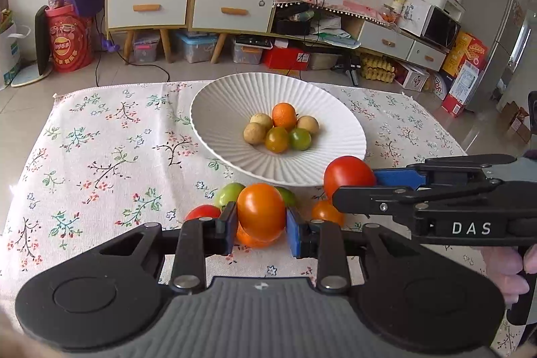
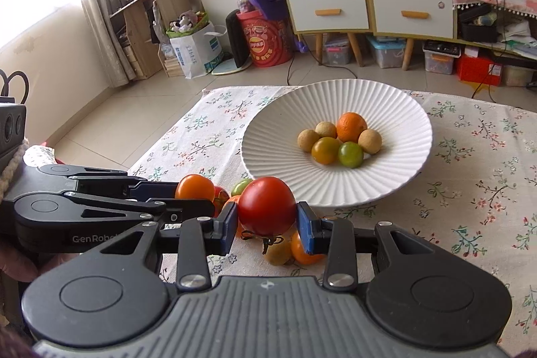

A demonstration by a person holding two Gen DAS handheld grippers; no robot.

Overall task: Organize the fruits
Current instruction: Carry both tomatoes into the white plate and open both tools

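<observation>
Orange tomato (image 1: pixel 261 211) sits pinched between the blue pads of the left hand-held gripper (image 1: pixel 260 223), lifted slightly above the small heap of loose fruit on the floral cloth of the desk (image 1: pixel 100 163). Red tomato (image 2: pixel 266 205) is clamped likewise in the right hand-held gripper (image 2: pixel 266 223), stem end down, calyx visible below it. The white ribbed plate (image 2: pixel 386 99) lies straight ahead of both grippers, its near rim just beyond the held fruit; in the left wrist view the plate centre is ahead and a little to the right, in the right wrist view ahead and to the right as well. The right gripper appears nearer the rim. Both tomatoes are roundish, no marked long axis. Count on plate: six pieces, being one orange fruit (image 2: pixel 351 126), three tan round fruits, one yellow-green tomato and one green tomato (image 2: pixel 350 154). Count held: two. Loose on the cloth, partly hidden behind the grippers: at least five small tomatoes, red, green and orange; exact number uncertain. Judgement: next move is a short forward carry and release over the plate.
</observation>
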